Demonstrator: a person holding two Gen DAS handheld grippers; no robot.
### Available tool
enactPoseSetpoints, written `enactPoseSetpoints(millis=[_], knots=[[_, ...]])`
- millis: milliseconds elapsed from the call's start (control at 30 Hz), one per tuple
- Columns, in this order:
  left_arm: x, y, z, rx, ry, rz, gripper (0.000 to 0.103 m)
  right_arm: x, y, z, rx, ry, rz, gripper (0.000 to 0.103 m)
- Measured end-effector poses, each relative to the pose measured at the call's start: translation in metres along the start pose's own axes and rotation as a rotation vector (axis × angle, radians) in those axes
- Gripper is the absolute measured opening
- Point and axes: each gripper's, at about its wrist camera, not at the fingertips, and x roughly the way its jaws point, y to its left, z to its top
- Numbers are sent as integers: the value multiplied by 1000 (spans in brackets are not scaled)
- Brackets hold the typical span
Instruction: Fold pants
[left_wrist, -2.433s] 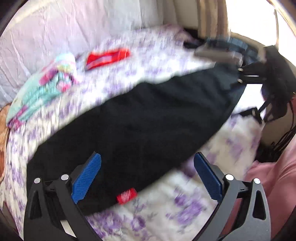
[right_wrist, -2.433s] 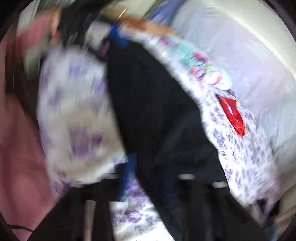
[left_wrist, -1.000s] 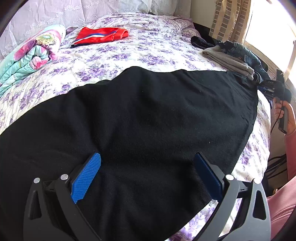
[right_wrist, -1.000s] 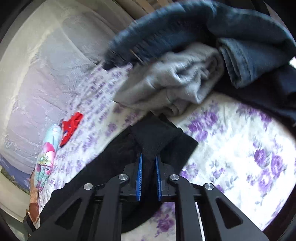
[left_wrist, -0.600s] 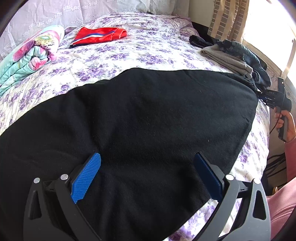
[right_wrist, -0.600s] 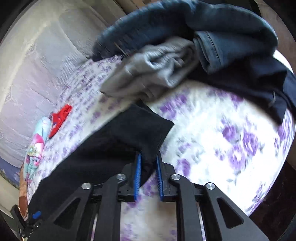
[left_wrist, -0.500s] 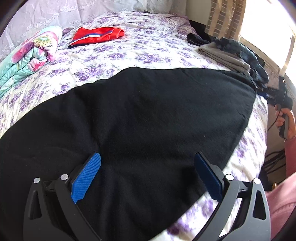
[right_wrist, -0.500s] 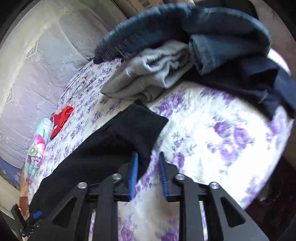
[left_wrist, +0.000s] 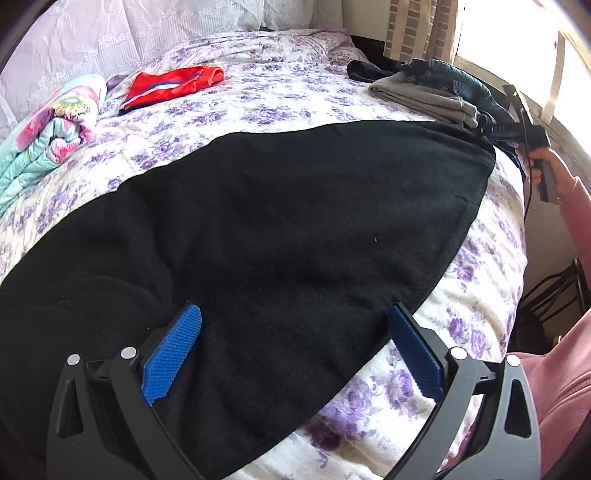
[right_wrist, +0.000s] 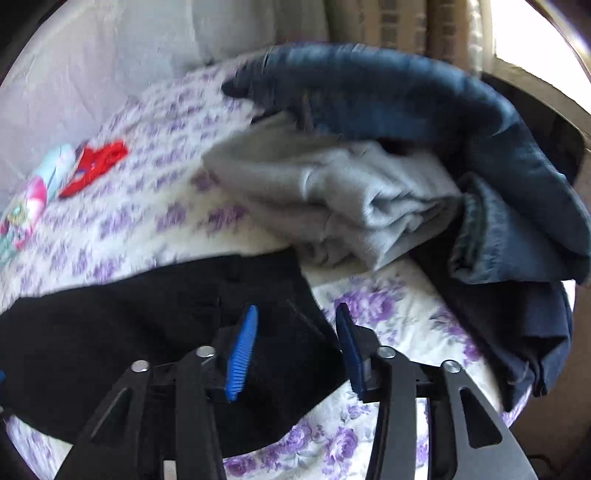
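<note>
black pants (left_wrist: 280, 229) spread flat on the purple-flowered bed (left_wrist: 295, 92), curtained window behind; left tongs (left_wrist: 295, 350) spread wide, right tongs (right_wrist: 295, 350) closing, gripping nothing

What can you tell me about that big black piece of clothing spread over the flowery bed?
The black fleecy-looking pants lie spread flat across the purple-flowered bedspread, matte and soft, with few wrinkles. Their far end reaches a pile of grey and denim clothes at the bed's edge. That end lies between the closing pads of the right gripper, which do not press it. The left gripper hovers open above.
</note>
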Motion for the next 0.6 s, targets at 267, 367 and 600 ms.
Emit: enactPoseSetpoints(millis=[267,367,600], knots=[[1,0,0,-2,1,1,98,-41,22,7,-139,-315,-67,9],[1,0,0,2,-1,7,98,-17,19,2,-185,-306,-139,9],[2,1,0,4,6,4,98,-21,20,-3,-171,-273,-245,43]])
